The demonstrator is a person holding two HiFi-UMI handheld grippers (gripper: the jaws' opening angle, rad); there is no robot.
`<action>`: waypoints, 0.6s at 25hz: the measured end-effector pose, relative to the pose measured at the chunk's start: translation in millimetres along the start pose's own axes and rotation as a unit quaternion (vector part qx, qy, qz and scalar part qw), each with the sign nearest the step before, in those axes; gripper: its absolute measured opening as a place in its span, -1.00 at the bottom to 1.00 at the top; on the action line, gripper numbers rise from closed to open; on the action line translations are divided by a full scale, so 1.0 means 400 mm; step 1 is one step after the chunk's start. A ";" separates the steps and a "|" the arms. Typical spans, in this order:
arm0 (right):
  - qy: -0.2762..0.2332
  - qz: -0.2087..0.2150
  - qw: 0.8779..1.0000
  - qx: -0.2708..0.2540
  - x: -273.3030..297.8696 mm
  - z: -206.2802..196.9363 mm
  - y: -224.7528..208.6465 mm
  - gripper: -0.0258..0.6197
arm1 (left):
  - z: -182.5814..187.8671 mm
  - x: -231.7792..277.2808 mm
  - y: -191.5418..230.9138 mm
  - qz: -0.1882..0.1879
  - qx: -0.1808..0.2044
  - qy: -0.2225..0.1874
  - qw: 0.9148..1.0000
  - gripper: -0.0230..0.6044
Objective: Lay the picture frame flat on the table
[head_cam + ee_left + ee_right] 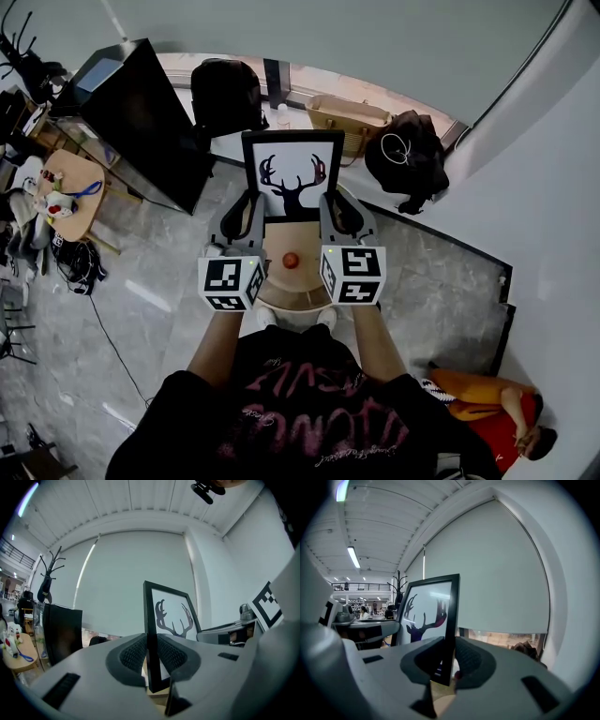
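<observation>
seen from the head view, the left hand-held gripper (242, 217) and the right hand-held gripper (343, 214) reach forward side by side, level with each other and equally near the work. each is clenched on the black rectangular picture frame (292, 178) with a dark antler silhouette on white. the left gripper view shows ribbed pads (132, 654) pressed on both faces of the left side rail. the right gripper view shows the same hold on the right side rail, low down near the bottom corner.

the frame stands upright between them, long axis vertical, picture face toward the person. it sits directly ahead of both hand-held grippers, above the far part of the small round wooden surface (281, 292). whether its bottom edge touches the surface cannot be told.

a small red ball (291, 260) lies on the surface just on the person's side of the frame, between the two hand-held grippers. judging from this, the frame must swing about its bottom edge with both grips turning together. tipping the top away would likely keep it off the ball, though the surface looks small for it.

beyond lie grey floor (169, 272) and dark bags (409, 155) by the wall.
</observation>
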State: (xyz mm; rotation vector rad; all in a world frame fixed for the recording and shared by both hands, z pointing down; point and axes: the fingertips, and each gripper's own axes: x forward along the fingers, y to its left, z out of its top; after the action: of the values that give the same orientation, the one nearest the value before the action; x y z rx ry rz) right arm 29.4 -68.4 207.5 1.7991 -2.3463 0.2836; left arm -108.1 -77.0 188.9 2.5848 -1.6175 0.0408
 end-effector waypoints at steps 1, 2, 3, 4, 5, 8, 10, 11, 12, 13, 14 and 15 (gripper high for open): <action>0.002 0.000 1.000 0.001 -0.002 -0.007 0.002 -0.67 | -0.006 -0.004 -0.001 0.000 0.000 0.002 1.000 -0.70; 0.005 0.001 1.000 0.002 -0.002 -0.013 0.003 -0.67 | -0.011 -0.006 0.000 0.000 -0.001 0.005 1.000 -0.70; 0.008 0.002 1.000 0.004 0.000 -0.018 0.004 -0.67 | -0.015 -0.006 0.001 0.001 -0.001 0.007 1.000 -0.70; 0.011 0.002 1.000 0.005 0.002 -0.022 0.004 -0.67 | -0.019 -0.005 0.002 0.002 -0.002 0.010 1.000 -0.70; 0.013 0.003 1.000 0.006 0.005 -0.025 0.003 -0.67 | -0.022 -0.004 0.003 0.002 -0.002 0.013 1.000 -0.70; 0.021 0.003 1.000 0.010 0.012 -0.035 0.000 -0.67 | -0.031 0.001 0.004 0.004 -0.004 0.020 1.000 -0.70; 0.027 0.005 1.000 0.012 0.016 -0.043 0.000 -0.67 | -0.039 0.003 0.007 0.006 -0.005 0.025 1.000 -0.70; 0.030 0.006 0.999 0.013 0.019 -0.048 0.001 -0.67 | -0.045 0.003 0.008 0.007 -0.006 0.028 1.000 -0.70; 0.032 0.007 0.999 0.013 0.021 -0.054 0.002 -0.67 | -0.051 0.003 0.009 0.007 -0.007 0.031 0.999 -0.70; 0.035 0.008 0.999 0.013 0.023 -0.062 0.003 -0.67 | -0.059 0.002 0.011 0.008 -0.008 0.033 0.999 -0.70; 0.038 0.008 0.999 0.014 0.024 -0.071 0.003 -0.67 | -0.067 0.002 0.011 0.008 -0.008 0.036 0.999 -0.70; 0.042 0.009 0.999 0.016 0.027 -0.080 0.004 -0.67 | -0.076 0.002 0.012 0.008 -0.009 0.040 0.999 -0.70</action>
State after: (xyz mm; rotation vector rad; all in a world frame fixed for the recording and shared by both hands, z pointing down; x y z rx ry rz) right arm 26.0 -69.9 241.1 1.7457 -2.3134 0.3931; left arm -111.4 -77.0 219.5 2.5230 -1.6049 0.1288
